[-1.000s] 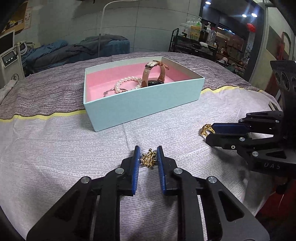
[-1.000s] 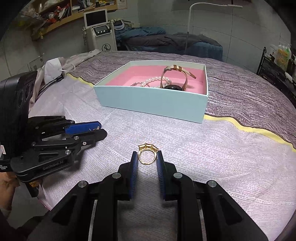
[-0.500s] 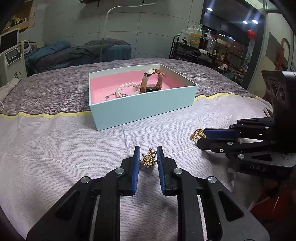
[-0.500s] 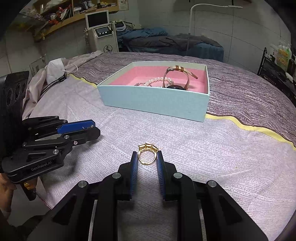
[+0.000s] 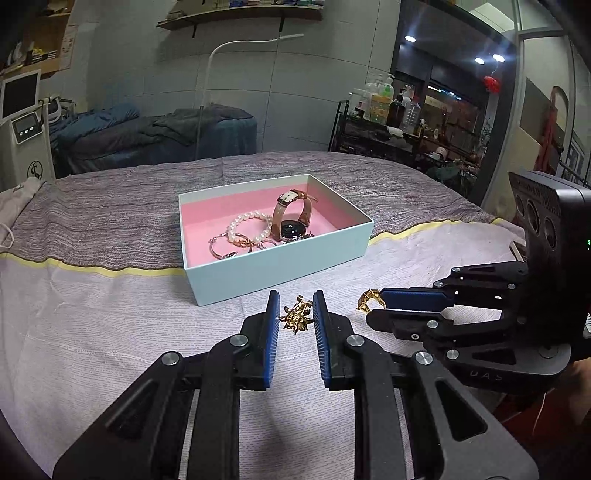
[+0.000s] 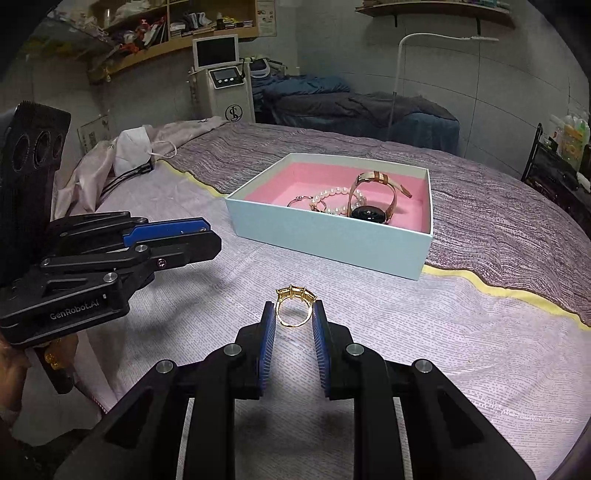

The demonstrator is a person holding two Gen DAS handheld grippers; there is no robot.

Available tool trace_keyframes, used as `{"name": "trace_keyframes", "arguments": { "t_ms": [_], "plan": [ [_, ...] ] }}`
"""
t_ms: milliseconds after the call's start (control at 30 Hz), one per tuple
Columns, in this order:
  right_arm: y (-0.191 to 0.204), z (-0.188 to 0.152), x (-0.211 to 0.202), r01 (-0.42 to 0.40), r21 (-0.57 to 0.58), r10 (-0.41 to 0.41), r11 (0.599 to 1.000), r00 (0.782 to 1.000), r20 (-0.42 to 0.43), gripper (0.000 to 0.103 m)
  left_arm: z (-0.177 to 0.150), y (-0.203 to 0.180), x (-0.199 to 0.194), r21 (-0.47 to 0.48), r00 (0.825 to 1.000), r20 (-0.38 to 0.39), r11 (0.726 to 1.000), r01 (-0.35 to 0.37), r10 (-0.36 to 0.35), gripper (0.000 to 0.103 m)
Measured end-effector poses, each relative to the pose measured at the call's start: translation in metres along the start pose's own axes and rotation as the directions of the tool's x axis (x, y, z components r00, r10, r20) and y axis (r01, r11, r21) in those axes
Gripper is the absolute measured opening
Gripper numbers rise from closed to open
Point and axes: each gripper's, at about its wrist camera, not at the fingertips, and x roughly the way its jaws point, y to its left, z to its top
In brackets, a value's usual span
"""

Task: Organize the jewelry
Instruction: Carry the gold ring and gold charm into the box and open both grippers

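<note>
Grey panelled wall (image 5: 303,96) at rear. Against it, a treatment bed (image 5: 155,136) with dark rumpled covers. White arched floor lamp (image 5: 221,55) stands beside the bed. Left of the bed, a white machine with screen (image 6: 221,74). Right of it, a black bottle trolley (image 5: 380,125). Wooden shelf (image 5: 240,13) above.

Left gripper (image 5: 295,308) held low and level, blue-padded fingers (image 5: 271,325) pinched on a gold brooch (image 5: 296,318). Right gripper (image 6: 294,314) alongside to the right, pointing inward, blue pads (image 6: 267,328) clamped on a gold ring (image 6: 294,309) standing upright between them. Both tips close together, not touching.
</note>
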Motion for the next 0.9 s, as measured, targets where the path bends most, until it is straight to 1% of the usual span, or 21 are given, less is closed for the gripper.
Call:
{"name": "trace_keyframes", "arguments": {
  "t_ms": [133,467,633,900],
  "plan": [
    [0.003,0.008,-0.002,-0.001,-0.008,0.001,1.0,1.0,0.024,0.02,0.013,-0.002,-0.001,0.0,1.0,0.027,1.0,0.015,-0.015,0.019],
    [0.0,0.037,-0.001,0.006,-0.021,-0.004,1.0,0.995,0.096,0.02,0.049,0.003,0.004,0.008,0.996,0.091,1.0,0.012,-0.013,0.019],
    [-0.004,0.051,0.008,0.017,-0.03,-0.014,0.999,0.994,0.108,0.02,0.062,0.01,0.009,-0.003,0.995,0.103,1.0,0.018,-0.018,0.019],
    [-0.012,0.067,0.029,0.042,-0.041,-0.038,0.998,0.995,0.088,0.02,0.076,0.024,0.027,-0.026,0.995,0.092,0.999,0.027,-0.025,0.019]
  ]
}}
